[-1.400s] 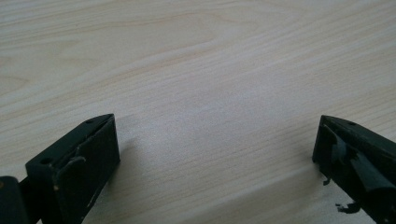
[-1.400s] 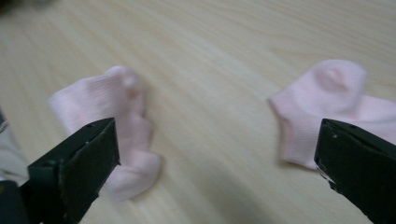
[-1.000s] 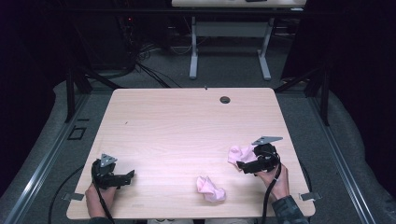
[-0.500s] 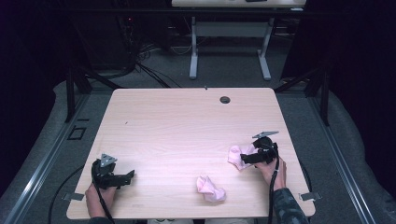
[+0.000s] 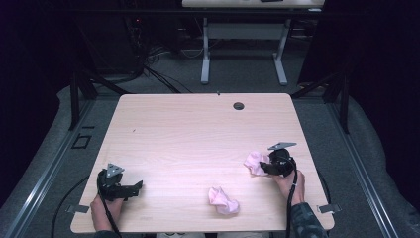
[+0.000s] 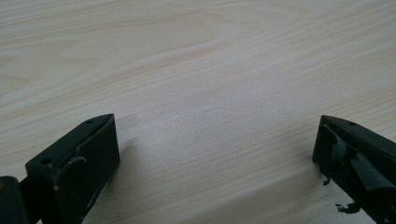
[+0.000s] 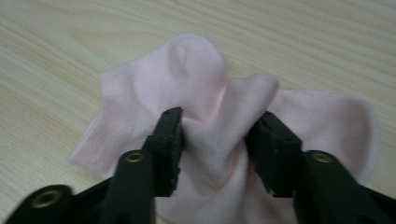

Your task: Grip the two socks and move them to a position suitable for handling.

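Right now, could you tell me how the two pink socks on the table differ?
The right sock is pinched into a fold between the right gripper jaws; the near sock lies free, touched by nothing. The right sock sits farther right and farther from the person; the near sock is by the front edge. Both are pink and crumpled.

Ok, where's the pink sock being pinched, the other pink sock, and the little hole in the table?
pinched pink sock (image 7: 215,135), right gripper view, bunched fold between the jaws
other pink sock (image 5: 223,200), high view, its crumpled middle
table hole (image 5: 238,105), high view, its dark centre
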A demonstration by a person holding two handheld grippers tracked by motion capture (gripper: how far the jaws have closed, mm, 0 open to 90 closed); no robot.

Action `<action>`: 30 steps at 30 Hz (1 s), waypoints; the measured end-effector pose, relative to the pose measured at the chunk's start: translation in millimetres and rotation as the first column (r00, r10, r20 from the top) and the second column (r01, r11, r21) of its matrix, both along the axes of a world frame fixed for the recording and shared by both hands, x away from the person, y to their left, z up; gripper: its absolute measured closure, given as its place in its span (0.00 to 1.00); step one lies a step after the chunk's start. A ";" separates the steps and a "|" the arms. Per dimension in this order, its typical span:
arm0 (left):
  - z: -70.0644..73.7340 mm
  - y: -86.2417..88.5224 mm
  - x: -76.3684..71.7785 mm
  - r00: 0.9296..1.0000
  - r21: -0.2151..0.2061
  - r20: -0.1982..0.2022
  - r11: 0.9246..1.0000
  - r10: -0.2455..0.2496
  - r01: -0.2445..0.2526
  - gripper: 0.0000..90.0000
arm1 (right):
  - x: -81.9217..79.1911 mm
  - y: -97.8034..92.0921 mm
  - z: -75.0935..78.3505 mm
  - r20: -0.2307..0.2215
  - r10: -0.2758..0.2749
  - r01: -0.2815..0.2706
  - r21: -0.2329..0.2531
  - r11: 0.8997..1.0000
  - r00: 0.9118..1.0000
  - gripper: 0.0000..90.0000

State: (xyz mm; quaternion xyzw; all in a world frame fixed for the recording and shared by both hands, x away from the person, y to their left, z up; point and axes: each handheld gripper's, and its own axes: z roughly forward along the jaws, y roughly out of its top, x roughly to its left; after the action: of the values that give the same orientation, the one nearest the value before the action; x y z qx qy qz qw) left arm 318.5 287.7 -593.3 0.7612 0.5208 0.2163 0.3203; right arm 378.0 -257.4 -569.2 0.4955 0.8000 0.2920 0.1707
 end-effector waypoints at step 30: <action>0.0 0.0 0.0 1.000 -0.001 0.000 1.000 0.000 0.000 0.00 | 1.4 123.9 35.2 -0.015 0.335 -0.332 0.096 0.938 0.942 0.85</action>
State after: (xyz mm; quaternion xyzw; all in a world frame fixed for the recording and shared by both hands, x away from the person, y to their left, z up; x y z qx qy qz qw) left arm 318.5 287.7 -593.3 0.7611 0.5208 0.2159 0.3207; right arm 379.3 -133.5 -534.0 0.3648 0.8606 0.3455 0.0831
